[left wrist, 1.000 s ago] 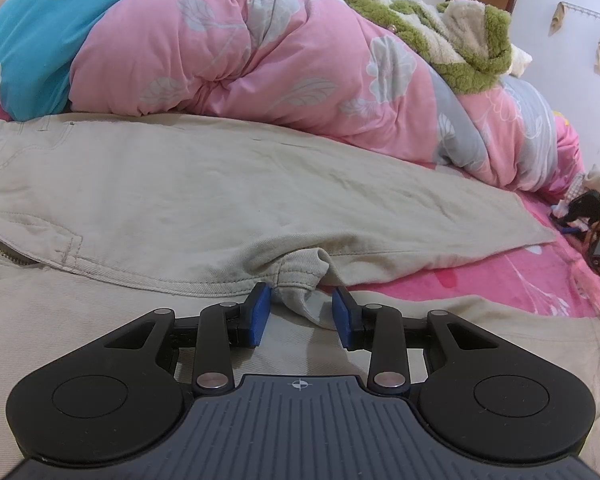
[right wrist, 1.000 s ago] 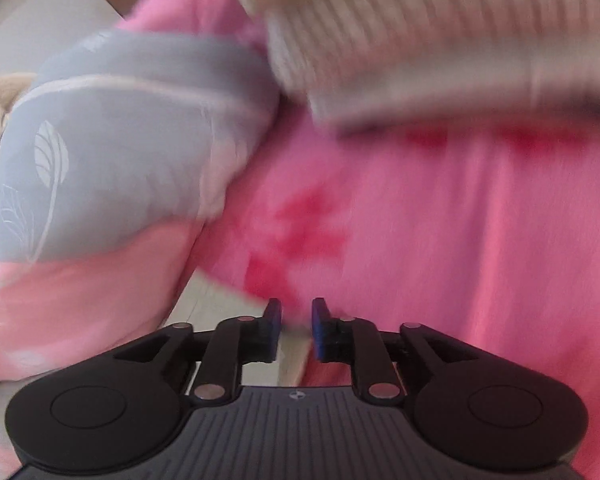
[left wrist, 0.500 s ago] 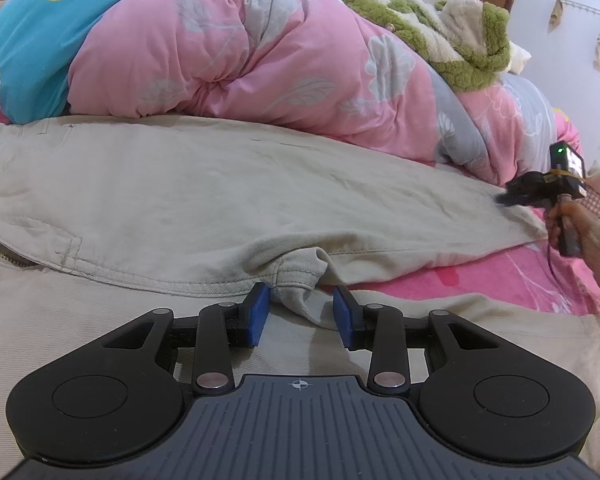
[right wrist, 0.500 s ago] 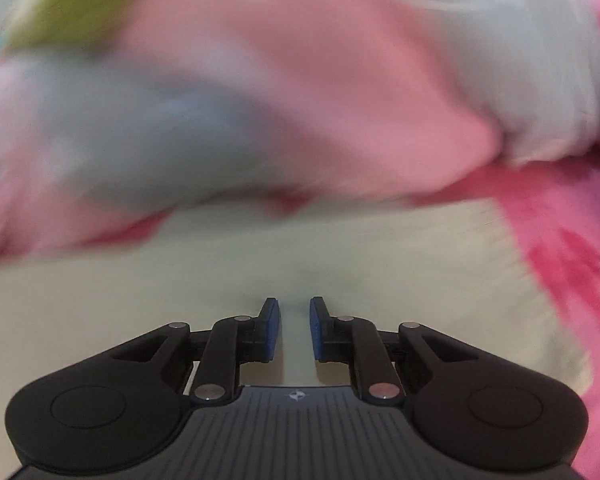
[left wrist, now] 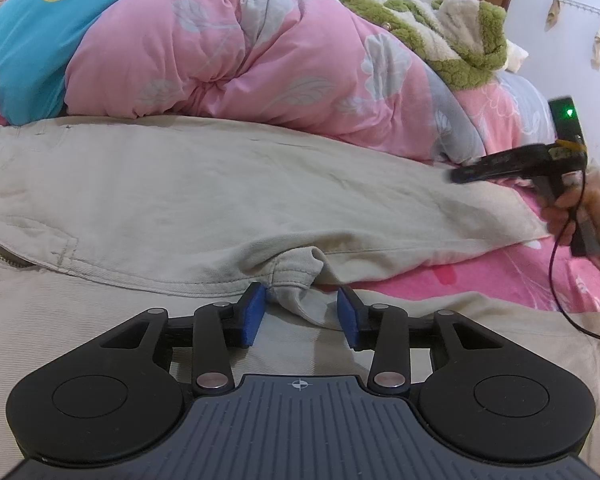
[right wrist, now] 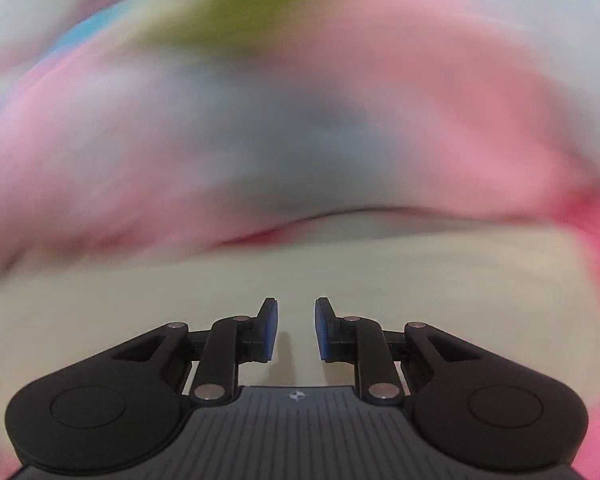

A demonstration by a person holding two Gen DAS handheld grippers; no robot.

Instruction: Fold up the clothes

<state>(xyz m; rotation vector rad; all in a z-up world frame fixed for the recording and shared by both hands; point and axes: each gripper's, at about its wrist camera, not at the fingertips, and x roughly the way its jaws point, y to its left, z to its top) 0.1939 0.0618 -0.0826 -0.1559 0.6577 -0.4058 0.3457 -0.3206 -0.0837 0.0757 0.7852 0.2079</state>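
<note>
Beige trousers (left wrist: pixel 228 188) flat on pink bedsheet (left wrist: pixel 512 276), quilt (left wrist: pixel 260 60) at 12 o'clock.
Left gripper (left wrist: pixel 302 314): fingers apart, bunched crotch fold between pads, unclamped. Right gripper (right wrist: pixel 296 330): fingers apart, empty, over beige cloth; view blurred. In left view, it sits at 3 o'clock above trouser leg end, in a hand (left wrist: pixel 580 216).

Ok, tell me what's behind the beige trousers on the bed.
Behind the beige trousers a bunched pink quilt rests along their far edge, with a green fleece garment on top. The quilt hides whatever lies beyond.
</note>
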